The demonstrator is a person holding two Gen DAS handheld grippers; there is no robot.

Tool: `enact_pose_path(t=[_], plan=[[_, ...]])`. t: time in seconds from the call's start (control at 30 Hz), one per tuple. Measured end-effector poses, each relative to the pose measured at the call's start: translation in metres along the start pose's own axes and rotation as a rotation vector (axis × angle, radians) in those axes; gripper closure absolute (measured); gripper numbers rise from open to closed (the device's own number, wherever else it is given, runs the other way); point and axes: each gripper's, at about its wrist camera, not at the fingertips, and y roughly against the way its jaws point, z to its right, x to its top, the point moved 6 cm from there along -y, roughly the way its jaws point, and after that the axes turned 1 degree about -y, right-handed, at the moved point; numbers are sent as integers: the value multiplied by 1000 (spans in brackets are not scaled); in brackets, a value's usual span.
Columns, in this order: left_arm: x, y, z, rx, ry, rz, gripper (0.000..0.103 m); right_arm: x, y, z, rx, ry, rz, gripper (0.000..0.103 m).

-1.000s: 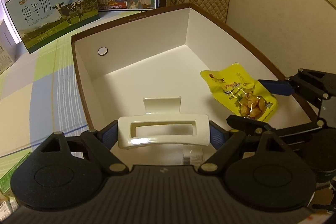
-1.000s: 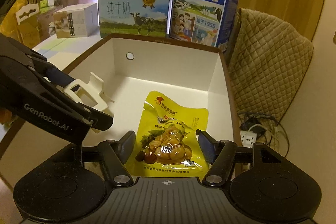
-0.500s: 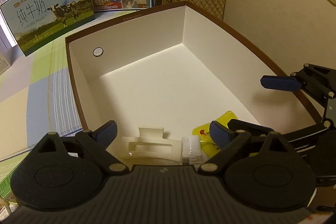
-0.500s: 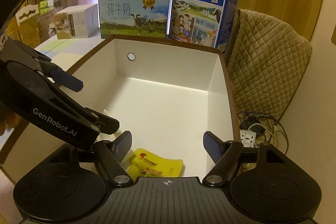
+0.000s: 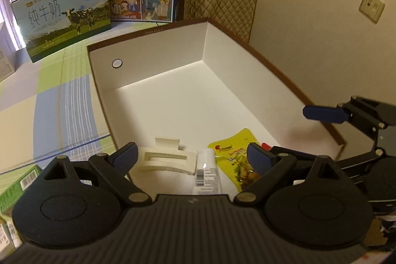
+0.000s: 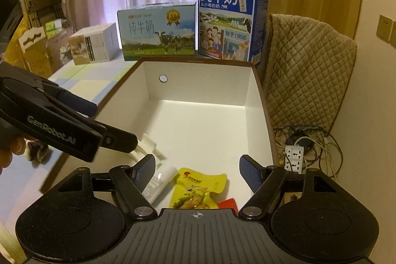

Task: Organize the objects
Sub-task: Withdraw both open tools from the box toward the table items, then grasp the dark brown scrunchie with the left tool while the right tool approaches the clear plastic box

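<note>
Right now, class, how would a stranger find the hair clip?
Find the big white box with a brown rim. Near its front wall lie three things side by side. The hair clip is the cream one with a rectangular hole, left of the small white tube.

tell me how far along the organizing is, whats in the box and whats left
Done: the cream hair clip, white tube and yellow snack pouch lie in the white box. In hand: nothing; the left gripper and right gripper are both open. Left: a green carton sits outside.

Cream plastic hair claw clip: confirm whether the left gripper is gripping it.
No. The cream plastic hair claw clip lies in the white box, left gripper open above it.
</note>
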Motion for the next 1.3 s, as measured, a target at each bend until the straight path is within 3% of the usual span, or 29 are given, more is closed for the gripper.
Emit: enact_pose_path(t=[0.4,0.67,1.0,1.3], plan=[[-30,81,-23,-29,67,73,10,5,63,-51,38,-66,44,31],[-60,138,-62,13,95,121,10,5,85,-106,103,-76,76,31],[-110,189,-113,114,152,136,10,-7,71,-177,210,-106,15,31],[-147,188,-161,208,246,87,10,-23,29,-217,192,-130,-69,31]])
